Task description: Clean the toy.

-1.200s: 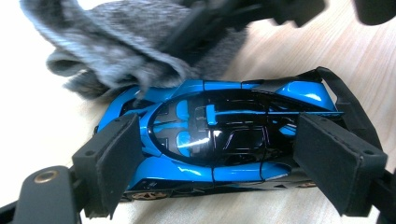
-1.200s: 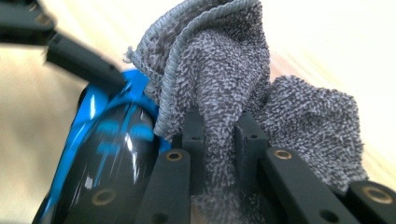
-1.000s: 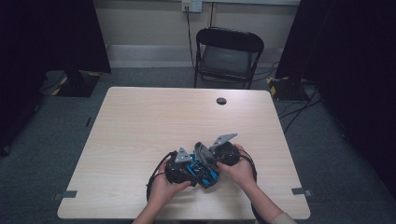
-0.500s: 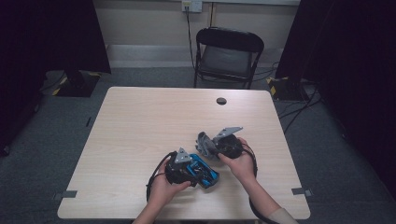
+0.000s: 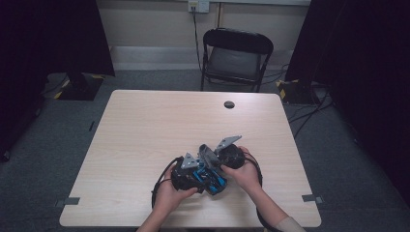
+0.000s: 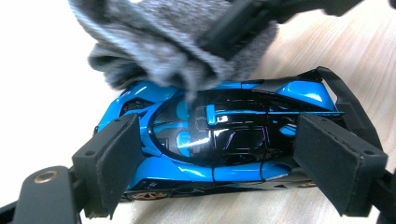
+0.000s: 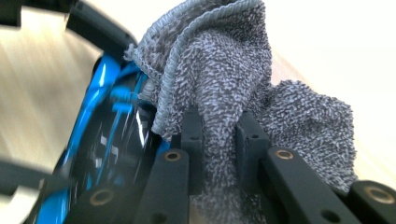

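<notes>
Pale wood table [image 5: 145, 145], dark room, left jaws clamping blue toy car [image 6: 219, 135], right jaws pinching grey cloth [image 7: 224, 84]

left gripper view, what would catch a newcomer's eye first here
A glossy blue and black toy sports car lies on the pale wooden table between the left gripper's black padded fingers, which clamp its nose and tail. Just above it, a fluffy grey cloth, pinched in the right gripper, touches the car's roof.
</notes>
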The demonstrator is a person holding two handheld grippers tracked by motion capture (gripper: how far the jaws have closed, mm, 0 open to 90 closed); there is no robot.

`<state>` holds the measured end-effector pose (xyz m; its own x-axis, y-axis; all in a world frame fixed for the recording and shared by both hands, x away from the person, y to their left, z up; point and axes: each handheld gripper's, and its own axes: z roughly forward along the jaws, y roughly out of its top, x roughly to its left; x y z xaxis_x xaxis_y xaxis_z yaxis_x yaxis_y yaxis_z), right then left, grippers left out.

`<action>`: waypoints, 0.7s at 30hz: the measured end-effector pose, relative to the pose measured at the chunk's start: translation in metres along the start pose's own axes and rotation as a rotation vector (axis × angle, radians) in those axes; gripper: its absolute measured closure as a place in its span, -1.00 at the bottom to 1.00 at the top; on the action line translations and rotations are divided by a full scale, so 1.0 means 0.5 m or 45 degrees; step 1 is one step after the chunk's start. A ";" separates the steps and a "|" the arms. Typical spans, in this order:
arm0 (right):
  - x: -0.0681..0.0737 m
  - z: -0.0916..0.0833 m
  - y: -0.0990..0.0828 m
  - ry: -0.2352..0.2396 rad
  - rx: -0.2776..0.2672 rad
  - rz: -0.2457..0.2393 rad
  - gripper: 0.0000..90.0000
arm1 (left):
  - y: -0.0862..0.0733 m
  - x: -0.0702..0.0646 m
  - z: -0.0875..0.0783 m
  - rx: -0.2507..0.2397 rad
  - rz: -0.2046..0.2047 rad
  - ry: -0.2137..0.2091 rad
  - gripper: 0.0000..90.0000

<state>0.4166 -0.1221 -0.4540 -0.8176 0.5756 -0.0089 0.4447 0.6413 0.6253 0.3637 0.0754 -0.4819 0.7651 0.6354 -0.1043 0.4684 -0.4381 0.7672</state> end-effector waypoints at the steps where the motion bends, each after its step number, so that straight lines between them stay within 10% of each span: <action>1: 0.000 -0.004 -0.005 0.000 0.006 -0.007 0.72 | 0.000 0.000 0.000 0.001 -0.002 -0.001 -0.66; 21: 0.006 -0.076 -0.083 0.067 0.016 0.006 0.72 | 0.000 0.000 0.000 0.001 0.001 0.000 -0.66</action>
<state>0.3821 -0.1662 -0.4503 -0.8332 0.5518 0.0352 0.4532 0.6450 0.6153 0.3639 0.0754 -0.4818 0.7656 0.6349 -0.1037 0.4680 -0.4390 0.7670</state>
